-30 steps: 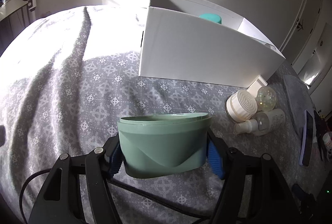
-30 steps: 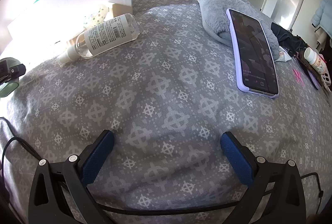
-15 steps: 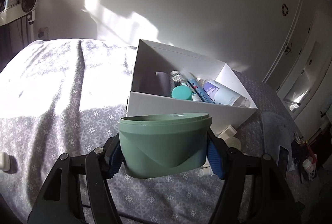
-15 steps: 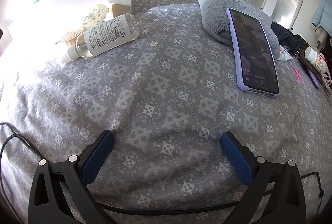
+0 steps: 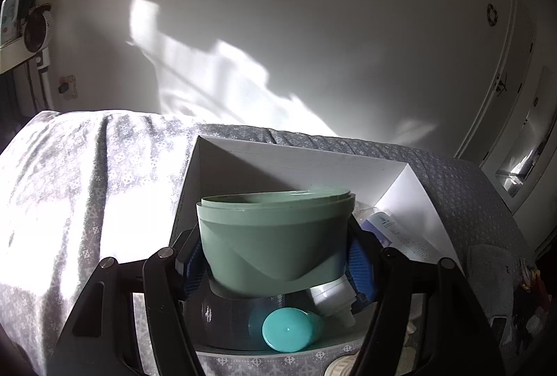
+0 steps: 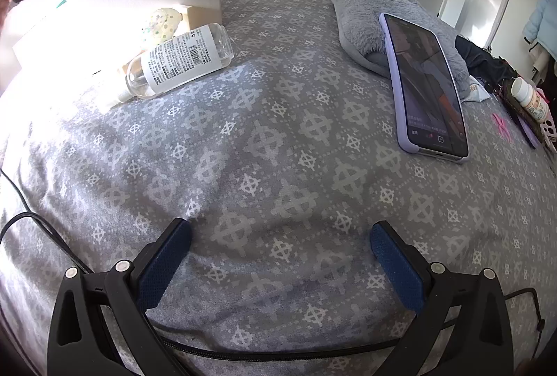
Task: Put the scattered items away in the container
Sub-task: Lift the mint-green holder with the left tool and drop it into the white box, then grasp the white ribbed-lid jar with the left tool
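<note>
The bed [image 6: 278, 139], under a grey patterned cover, carries everything, so nothing stands on firm ground and loose things lie on their sides. The box [image 5: 410, 202] is the landmark: a white open-topped carton on the bed, its mouth upward so things can be dropped in from above.

The phone [image 6: 423, 90] lies well to the right of the box, propped on a grey plush cushion [image 6: 362, 14]; it looks parked there, perhaps not part of the clutter.

The tub [image 5: 275, 244], green and round, hangs above the box's open mouth, over its near part. It is upright and gripped across its widest part, which keeps it from slipping on the way in. The left gripper [image 5: 275, 263] clamps it between both blue pads [image 5: 360, 266], one on each side wall. Judging from this, the release comes next, once the tub sits low enough not to bounce off what is already inside.

The right gripper [image 6: 280, 257] hangs over bare cover, away from the box, with its jaws spread wide and nothing between them, seemingly waiting its turn.

The bottle [image 6: 181, 63], clear with a printed label, lies on its side against the box's outer wall, not yet tidied. A spotted ball [image 6: 161, 24] sits between the bottle and the box wall.

Inside the box, under the tub, lie a tube with a teal cap [image 5: 287, 329] and a white bottle [image 5: 393, 230].
</note>
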